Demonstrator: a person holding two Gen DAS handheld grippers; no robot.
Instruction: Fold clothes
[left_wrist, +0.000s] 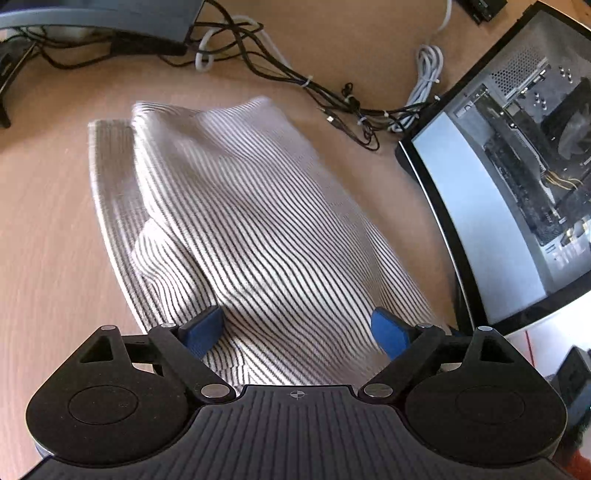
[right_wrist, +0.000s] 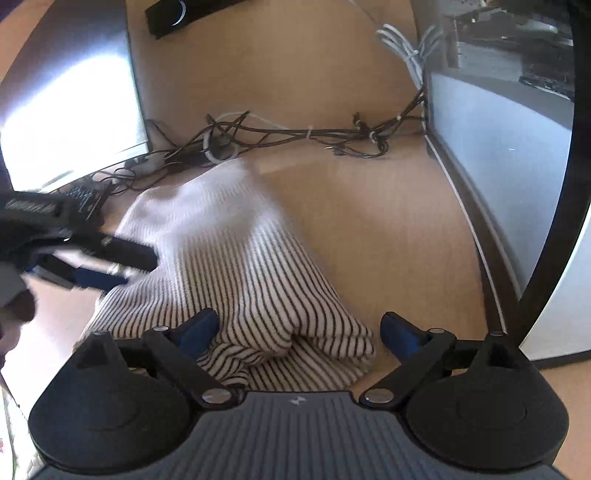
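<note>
Striped knit garment (left_wrist: 236, 221) lies in soft doubled layers on the wooden desk (left_wrist: 44, 221), left gripper (left_wrist: 297, 328) spread wide over its near part. Right view: right gripper (right_wrist: 299, 332) gapes around the limp, light folded corner, best pinched there

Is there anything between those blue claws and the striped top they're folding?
Nothing visible. The striped garment lies directly under the open left gripper, and its folded edge sits between the open right gripper fingers. The cables and computer case sit off to the sides.
</note>
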